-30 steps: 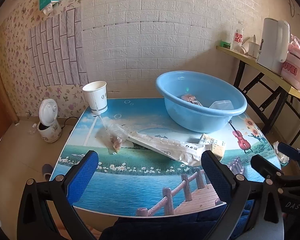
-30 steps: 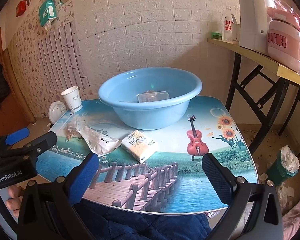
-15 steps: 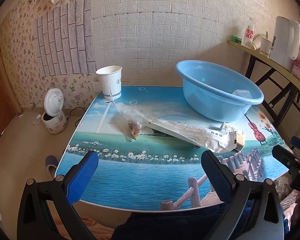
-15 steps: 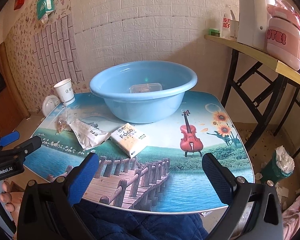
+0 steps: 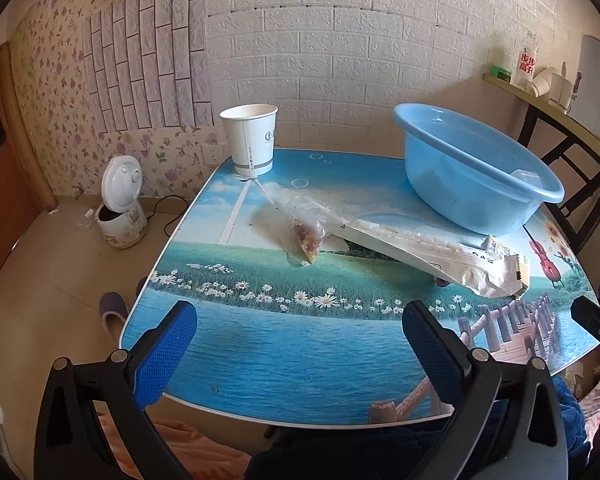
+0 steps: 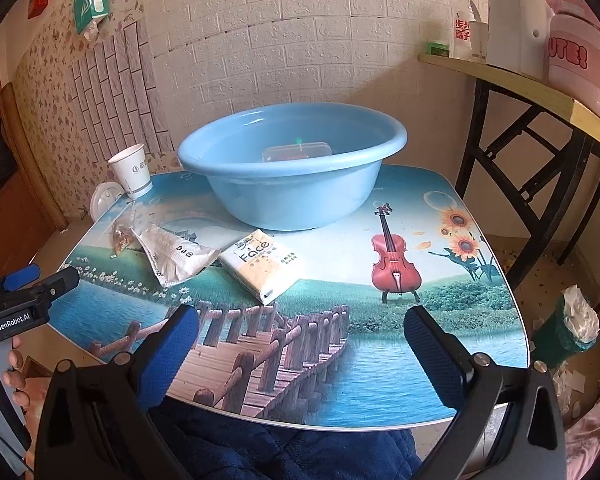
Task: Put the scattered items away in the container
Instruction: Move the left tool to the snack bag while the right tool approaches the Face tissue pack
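Observation:
A light blue basin point(image 5: 476, 172) point(image 6: 296, 168) stands at the back of the picture-printed table point(image 5: 300, 344) point(image 6: 380, 336), with a clear lidded box point(image 6: 298, 152) inside. In front of it lie a clear plastic bag of brown bits point(image 5: 304, 228) point(image 6: 122, 234), a long white packet point(image 5: 428, 254) point(image 6: 176, 256) and a yellow tissue pack point(image 6: 260, 266). A white paper cup point(image 5: 252, 140) point(image 6: 131, 170) stands at the back left. My left gripper point(image 5: 300, 354) is open over the near left edge. My right gripper point(image 6: 300, 356) hangs open above the near edge, short of the tissue pack.
A white rice cooker point(image 5: 120, 204) and a slipper point(image 5: 112, 312) sit on the floor at left. A side shelf point(image 6: 540, 88) to the right carries a white kettle point(image 6: 512, 12) and a pink appliance point(image 6: 580, 56). A green bin point(image 6: 568, 328) stands by the table's right corner.
Both grippers have shifted left and lower relative to the table; the cup and plastic bag now sit nearer the middle of the left view. Nothing on the table has moved.

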The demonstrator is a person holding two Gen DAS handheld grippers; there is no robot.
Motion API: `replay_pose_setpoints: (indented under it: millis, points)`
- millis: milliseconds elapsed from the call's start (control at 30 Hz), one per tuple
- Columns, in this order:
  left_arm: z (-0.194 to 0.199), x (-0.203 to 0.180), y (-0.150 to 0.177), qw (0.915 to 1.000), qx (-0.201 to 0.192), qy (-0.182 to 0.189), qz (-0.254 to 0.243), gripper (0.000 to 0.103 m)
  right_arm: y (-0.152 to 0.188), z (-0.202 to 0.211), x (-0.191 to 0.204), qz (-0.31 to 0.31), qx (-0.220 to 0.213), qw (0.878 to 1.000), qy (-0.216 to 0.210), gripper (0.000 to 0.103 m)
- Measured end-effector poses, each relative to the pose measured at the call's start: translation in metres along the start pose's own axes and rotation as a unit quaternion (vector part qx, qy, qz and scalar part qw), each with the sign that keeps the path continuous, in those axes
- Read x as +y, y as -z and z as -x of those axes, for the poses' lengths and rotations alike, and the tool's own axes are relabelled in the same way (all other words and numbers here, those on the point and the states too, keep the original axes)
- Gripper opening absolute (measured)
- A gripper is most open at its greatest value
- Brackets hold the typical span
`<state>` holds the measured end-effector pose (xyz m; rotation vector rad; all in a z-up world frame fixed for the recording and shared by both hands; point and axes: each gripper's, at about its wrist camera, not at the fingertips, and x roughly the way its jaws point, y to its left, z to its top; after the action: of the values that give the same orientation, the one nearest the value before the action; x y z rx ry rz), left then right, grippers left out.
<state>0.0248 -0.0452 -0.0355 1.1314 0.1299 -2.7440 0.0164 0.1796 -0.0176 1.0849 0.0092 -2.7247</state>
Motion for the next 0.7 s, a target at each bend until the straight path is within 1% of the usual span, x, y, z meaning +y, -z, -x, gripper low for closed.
replay_pose_setpoints:
  millis: [300,500,700]
  points:
    - [-0.021,0.006,-0.01,0.9999,0.008,-0.005,0.003,0.103,-0.002,-0.012,0.002,0.024,0.002,1.0,-0.001,0.103]
    - [-0.042,0.006,-0.02,0.9998,0.014,-0.014,-0.004,0.103,-0.005,-0.024,0.0,0.025,0.01,1.0,0.004,0.103]
    - [-0.064,0.011,-0.027,0.9994,0.026,-0.021,-0.003,0.103,-0.009,-0.036,0.004,0.042,0.014,0.999,0.009,0.103]
